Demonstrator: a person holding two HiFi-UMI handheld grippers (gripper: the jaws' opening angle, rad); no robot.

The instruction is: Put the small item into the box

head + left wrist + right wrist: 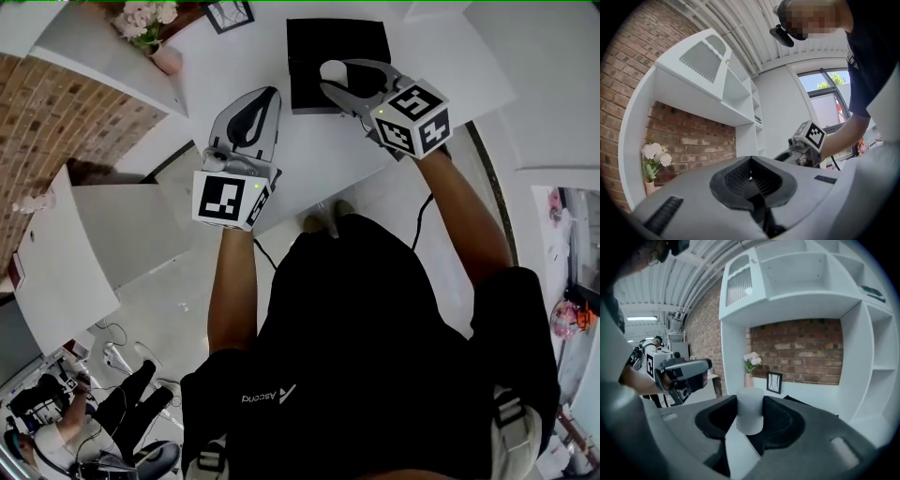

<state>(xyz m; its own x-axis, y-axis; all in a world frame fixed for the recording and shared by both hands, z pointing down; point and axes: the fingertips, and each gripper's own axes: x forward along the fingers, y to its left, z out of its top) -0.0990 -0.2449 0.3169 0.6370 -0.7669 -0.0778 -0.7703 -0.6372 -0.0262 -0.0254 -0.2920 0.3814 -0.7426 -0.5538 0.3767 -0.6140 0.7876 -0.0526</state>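
A black open box (361, 42) lies on the white table (309, 155) at the far middle. My right gripper (335, 82) hovers at the box's near edge, shut on the small item (332, 70), a white rounded cylinder. In the right gripper view the small item (750, 409) stands upright between the two dark jaws. My left gripper (265, 97) hangs over the table to the left of the box, jaws together with nothing in them. In the left gripper view its jaws (751, 161) meet at the tips, and the right gripper (806, 140) shows beyond them.
A vase of pale flowers (150, 28) and a small picture frame (230, 13) stand at the table's far left, against a brick wall. White shelving (806, 282) rises above the table. The table's near edge runs just under both grippers. A person (56, 436) sits on the floor far left.
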